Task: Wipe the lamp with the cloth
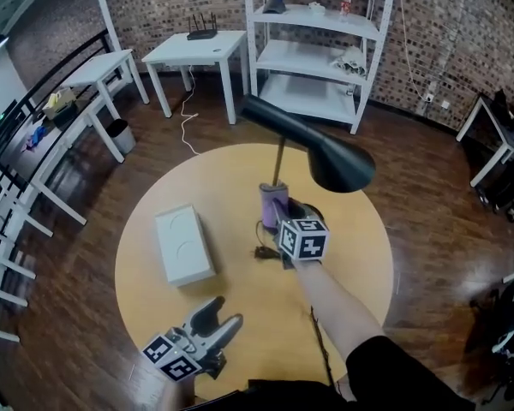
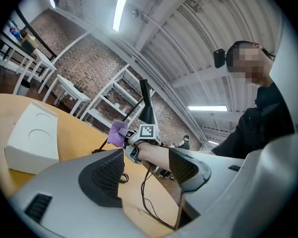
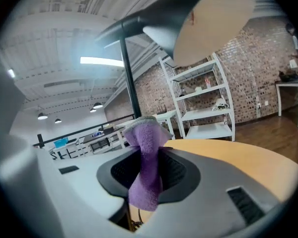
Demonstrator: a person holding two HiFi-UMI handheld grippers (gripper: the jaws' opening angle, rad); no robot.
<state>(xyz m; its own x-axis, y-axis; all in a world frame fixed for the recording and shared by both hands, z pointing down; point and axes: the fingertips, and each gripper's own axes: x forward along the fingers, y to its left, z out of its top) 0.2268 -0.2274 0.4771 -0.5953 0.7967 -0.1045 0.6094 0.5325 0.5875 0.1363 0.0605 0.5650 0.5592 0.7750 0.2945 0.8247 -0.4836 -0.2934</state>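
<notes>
At the foot of the lamp pole, on the round desk: purple cloth, pinched in the right gripper. Left gripper, well short of the lamp: jaws apart, empty. Hazard: a hard wipe could tip the top-heavy lamp.

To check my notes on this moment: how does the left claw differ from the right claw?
The left claw is open and empty; the right claw is shut on the purple cloth. The left claw hovers by the table's near edge; the right claw is beside the lamp pole. Both bear a marker cube.
</notes>
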